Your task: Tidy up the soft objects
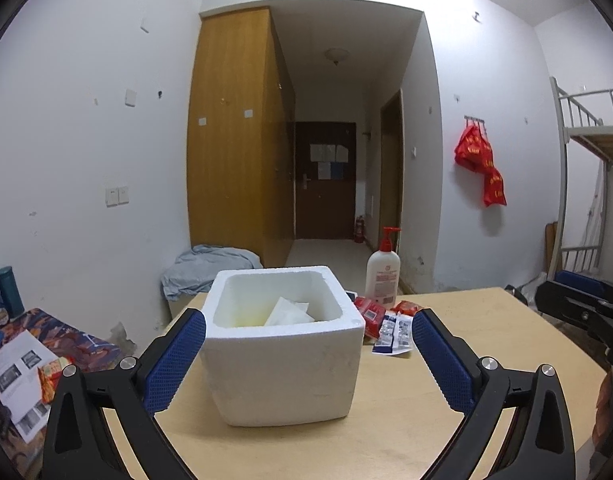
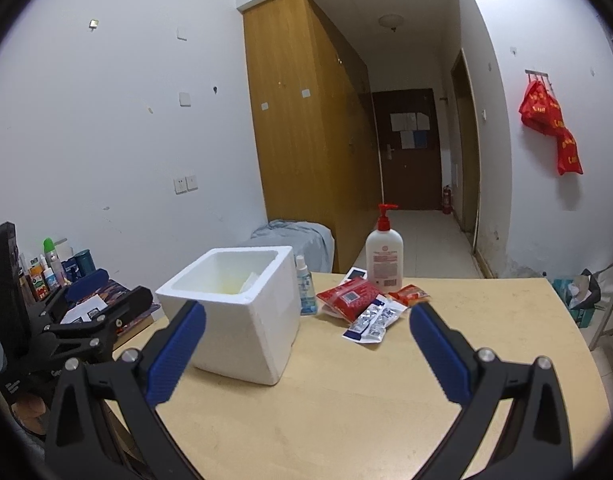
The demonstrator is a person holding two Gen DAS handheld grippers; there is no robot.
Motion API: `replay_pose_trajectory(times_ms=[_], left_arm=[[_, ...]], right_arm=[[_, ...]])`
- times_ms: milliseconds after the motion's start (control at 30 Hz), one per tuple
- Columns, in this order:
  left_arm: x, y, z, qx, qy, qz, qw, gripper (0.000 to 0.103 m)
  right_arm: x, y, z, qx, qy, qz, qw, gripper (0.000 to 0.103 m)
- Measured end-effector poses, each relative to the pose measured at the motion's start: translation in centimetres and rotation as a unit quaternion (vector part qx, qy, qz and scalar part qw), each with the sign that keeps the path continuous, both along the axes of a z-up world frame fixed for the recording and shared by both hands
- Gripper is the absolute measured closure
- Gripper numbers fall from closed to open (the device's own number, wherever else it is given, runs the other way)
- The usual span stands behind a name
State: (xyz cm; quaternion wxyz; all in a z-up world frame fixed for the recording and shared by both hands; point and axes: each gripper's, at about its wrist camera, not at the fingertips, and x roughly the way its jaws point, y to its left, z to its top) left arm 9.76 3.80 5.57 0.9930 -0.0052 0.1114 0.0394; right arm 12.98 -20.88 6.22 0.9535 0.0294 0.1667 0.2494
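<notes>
A white foam box [image 1: 284, 344] stands on the wooden table [image 1: 486, 320], open at the top, with a white soft packet [image 1: 288, 311] inside. My left gripper [image 1: 308, 340] is open and empty, its jaws on either side of the box, short of it. Right of the box lie a red packet [image 2: 348, 296], a blue-and-white packet [image 2: 372, 320] and a small orange-red packet [image 2: 414, 294]. My right gripper [image 2: 306, 332] is open and empty, above the table in front of the box [image 2: 234, 308] and the packets.
A white lotion pump bottle [image 2: 383, 258] stands behind the packets, a small spray bottle [image 2: 305, 288] beside the box. A cluttered side surface with bottles [image 2: 54, 268] is on the left. A bed frame [image 1: 586, 132] is far right.
</notes>
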Motion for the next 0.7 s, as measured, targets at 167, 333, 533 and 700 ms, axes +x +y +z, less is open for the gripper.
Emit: replay_pose_trajectory(times_ms=[167, 333, 533, 700], left_arm=[[-1.0, -0.2, -1.0, -0.009, -0.003, 0.004, 0.9999, 0.0], [-1.8, -0.7, -2.2, -0.016, -0.002, 0.004, 0.9999, 0.0], [-3.5, -1.3, -4.2, -0.024, -0.001, 0.001, 0.9997, 0.0], [-4.5, -1.6, -5.6, -0.026, 0.0, 0.001, 0.9997, 0.0]], right_arm=[[-1.6, -0.6, -0.4, 0.007, -0.012, 0.001, 1.0, 0.0], [-3.2, -1.3, -1.4, 0.016, -0.02, 0.008, 1.0, 0.0], [-4.9, -1.6, -2.8, 0.022, -0.026, 0.016, 0.999, 0.0], [-6.4, -1.8, -3.8, 0.029, -0.028, 0.024, 0.999, 0.0]])
